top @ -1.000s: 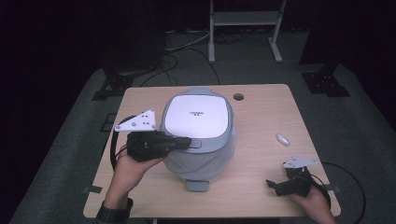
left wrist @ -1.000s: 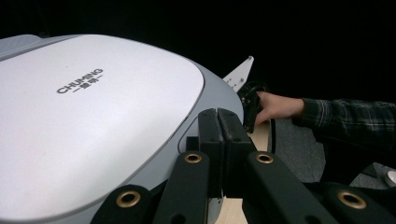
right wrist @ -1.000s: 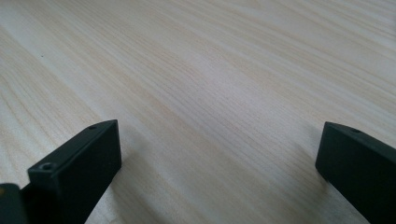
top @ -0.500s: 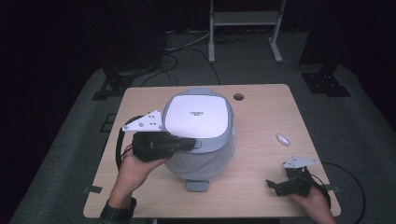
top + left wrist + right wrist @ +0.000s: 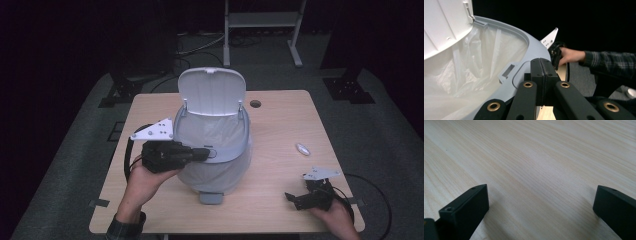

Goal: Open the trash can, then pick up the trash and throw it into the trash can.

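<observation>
High view hangs above the near edge, looking forward and down over the whole tabletop (image 5: pixel 280 120). Left gripper view sits close at the bin (image 5: pixel 534 53) rim, facing three o'clock; both share that rim. Right gripper view skims bare tabletop.

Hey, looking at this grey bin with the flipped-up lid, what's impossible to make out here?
- Bottom of the grey plastic bin: in the high view and the left gripper view, the clear plastic liner bag veils it.
- Small white oval object on the wooden table: too small in the high view to identify.
- Upright white lid: cut off by the left gripper view's edge.
</observation>
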`<action>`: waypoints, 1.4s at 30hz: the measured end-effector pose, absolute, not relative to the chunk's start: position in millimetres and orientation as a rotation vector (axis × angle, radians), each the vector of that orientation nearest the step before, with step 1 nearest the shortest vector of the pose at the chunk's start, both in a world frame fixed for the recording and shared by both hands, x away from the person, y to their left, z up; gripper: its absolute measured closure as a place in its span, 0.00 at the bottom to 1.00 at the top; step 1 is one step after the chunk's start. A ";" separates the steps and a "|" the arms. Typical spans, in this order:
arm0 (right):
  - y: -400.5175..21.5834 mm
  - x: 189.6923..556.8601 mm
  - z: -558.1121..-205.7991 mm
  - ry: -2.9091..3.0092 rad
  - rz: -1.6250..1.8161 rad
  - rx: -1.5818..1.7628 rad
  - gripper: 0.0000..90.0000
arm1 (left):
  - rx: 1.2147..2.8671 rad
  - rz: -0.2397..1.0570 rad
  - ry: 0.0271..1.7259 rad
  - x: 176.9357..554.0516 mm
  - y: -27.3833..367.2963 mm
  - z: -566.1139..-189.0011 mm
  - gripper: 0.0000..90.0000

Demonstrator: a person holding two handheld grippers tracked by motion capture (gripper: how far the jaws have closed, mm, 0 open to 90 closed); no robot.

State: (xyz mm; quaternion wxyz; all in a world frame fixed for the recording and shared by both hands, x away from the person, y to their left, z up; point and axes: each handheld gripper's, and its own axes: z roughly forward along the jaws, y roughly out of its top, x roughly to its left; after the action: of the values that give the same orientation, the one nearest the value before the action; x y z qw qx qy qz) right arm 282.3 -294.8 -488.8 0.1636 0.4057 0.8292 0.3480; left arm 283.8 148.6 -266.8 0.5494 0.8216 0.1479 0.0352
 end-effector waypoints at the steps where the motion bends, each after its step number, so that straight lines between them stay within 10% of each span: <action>1: -294.8 282.4 -488.7 2.364 0.992 1.157 0.00 | 1.938 0.090 0.354 283.2 149.8 -266.3 0.96; 42: -294.4 283.1 -488.8 2.364 0.994 1.155 0.00 | 1.910 0.310 0.547 273.2 215.1 -271.2 0.18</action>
State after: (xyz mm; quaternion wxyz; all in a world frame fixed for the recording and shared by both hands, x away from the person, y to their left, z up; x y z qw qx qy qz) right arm 283.1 -294.4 -488.8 0.1637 0.4053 0.8292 0.3485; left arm 273.2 215.1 -271.2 0.5357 0.8020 0.2296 0.1304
